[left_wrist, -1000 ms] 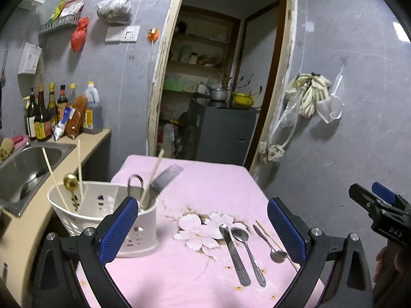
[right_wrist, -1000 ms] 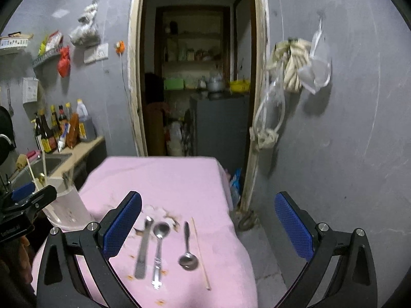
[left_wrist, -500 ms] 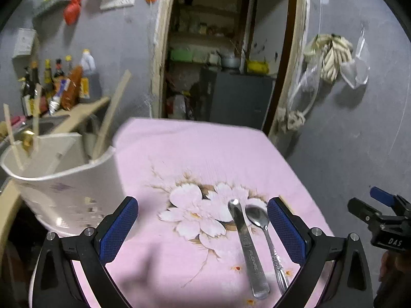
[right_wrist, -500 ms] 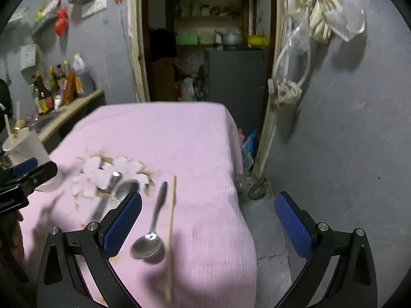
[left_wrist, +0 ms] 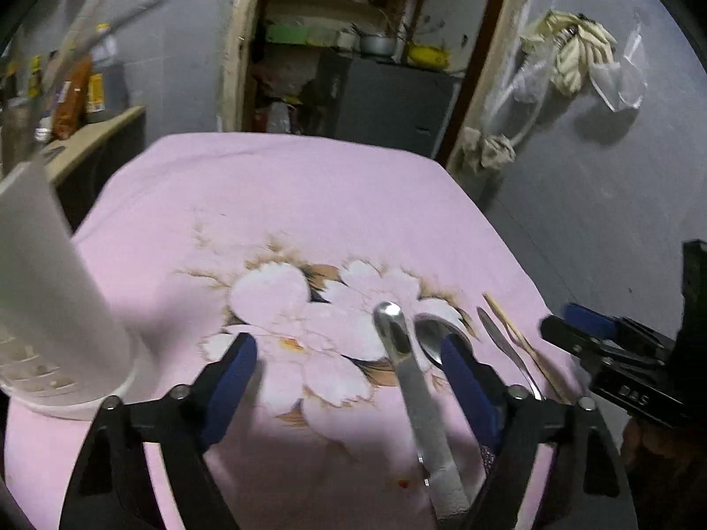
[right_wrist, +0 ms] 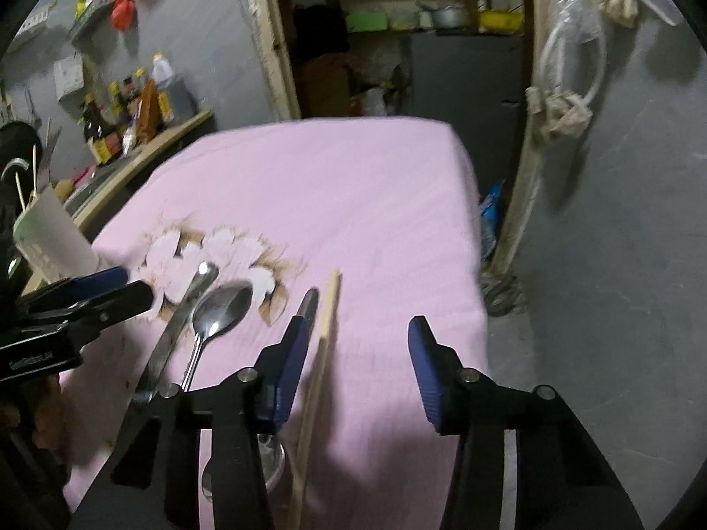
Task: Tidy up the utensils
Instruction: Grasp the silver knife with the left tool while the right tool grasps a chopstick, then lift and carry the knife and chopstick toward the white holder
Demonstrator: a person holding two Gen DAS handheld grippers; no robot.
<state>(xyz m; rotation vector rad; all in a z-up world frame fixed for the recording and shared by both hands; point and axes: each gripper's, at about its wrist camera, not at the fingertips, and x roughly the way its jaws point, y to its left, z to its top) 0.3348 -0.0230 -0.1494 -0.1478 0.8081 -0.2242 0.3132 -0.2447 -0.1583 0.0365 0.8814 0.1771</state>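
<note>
Right wrist: white utensil holder (right_wrist: 48, 234) holds chopsticks (right_wrist: 20, 187).

The right gripper (right_wrist: 353, 366) hovers low over a counter draped in a pink floral cloth (right_wrist: 353, 185), its blue-padded fingers (right_wrist: 289, 369) having just been closing, nothing pressed between them; a wooden chopstick (right_wrist: 324, 331) lies in the gap near the left finger; beside it a spoon handle (right_wrist: 309, 304), a spoon (right_wrist: 221, 309) and what may be a knife (right_wrist: 176, 327); the left gripper (right_wrist: 79, 304) enters at left before a white utensil holder (right_wrist: 53, 234).
</note>
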